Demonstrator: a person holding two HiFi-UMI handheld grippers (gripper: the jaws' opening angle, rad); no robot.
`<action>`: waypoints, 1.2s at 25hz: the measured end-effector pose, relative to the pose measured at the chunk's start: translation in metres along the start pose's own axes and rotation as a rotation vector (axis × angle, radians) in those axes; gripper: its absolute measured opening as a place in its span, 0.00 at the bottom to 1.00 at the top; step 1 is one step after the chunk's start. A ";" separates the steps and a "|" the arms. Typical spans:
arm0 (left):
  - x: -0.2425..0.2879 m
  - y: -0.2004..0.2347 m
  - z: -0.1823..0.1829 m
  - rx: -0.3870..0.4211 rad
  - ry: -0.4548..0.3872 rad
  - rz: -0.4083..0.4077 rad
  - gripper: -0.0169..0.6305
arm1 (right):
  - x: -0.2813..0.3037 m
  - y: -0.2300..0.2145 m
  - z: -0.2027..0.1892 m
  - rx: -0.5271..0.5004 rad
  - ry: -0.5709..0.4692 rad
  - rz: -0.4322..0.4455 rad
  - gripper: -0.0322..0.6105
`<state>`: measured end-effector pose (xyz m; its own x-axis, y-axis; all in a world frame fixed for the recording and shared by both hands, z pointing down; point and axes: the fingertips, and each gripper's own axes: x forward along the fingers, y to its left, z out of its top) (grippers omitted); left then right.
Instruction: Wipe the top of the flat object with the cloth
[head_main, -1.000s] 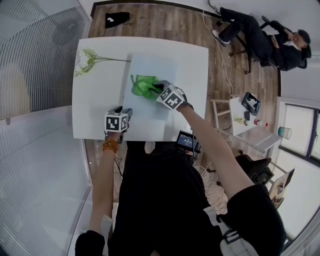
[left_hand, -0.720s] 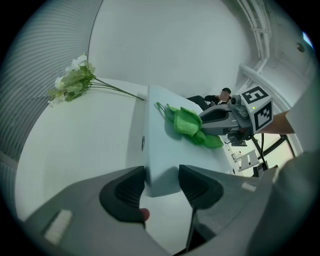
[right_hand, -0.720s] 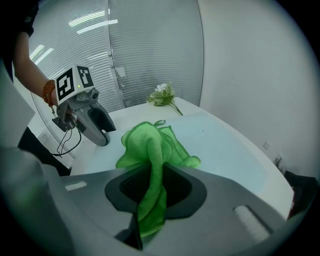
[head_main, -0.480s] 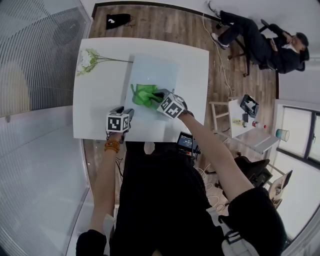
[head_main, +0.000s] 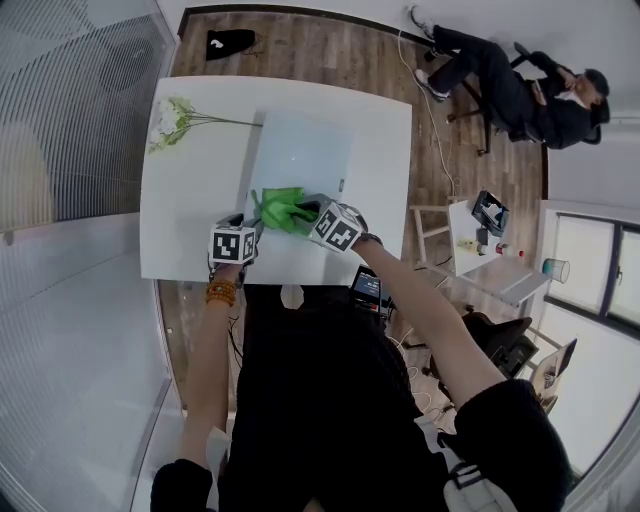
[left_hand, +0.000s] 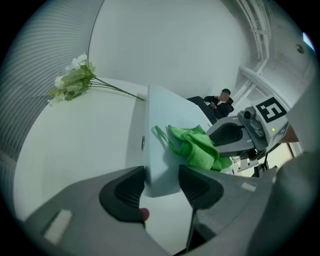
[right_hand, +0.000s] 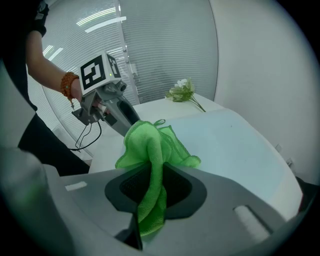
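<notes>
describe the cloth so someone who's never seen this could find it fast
On the white table lies a pale blue panel. On its near half sits the cloth, pinched in the right gripper. Nothing else there is bright green.

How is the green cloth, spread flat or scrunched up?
Scrunched up: the green cloth bunches in folds, pinched by the right gripper on the flat pale panel.

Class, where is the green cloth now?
Head view: green cloth on the flat panel, near end, pinched by the right gripper, beside the left gripper.
</notes>
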<state>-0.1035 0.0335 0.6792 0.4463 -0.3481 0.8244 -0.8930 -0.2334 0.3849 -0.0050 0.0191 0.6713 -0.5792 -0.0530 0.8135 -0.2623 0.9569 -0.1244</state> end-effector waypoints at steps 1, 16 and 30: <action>0.001 0.000 0.001 0.002 -0.001 -0.004 0.37 | 0.000 0.004 0.000 -0.010 0.004 0.012 0.20; -0.019 -0.017 0.005 0.111 -0.115 -0.175 0.42 | -0.020 0.006 0.027 0.090 -0.055 0.267 0.21; -0.023 -0.031 -0.027 0.462 -0.151 -0.081 0.43 | -0.019 -0.206 0.103 0.356 -0.233 -0.174 0.21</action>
<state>-0.0880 0.0734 0.6596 0.5470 -0.4325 0.7168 -0.7512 -0.6315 0.1922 -0.0195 -0.2066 0.6227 -0.6503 -0.3060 0.6953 -0.5964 0.7726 -0.2177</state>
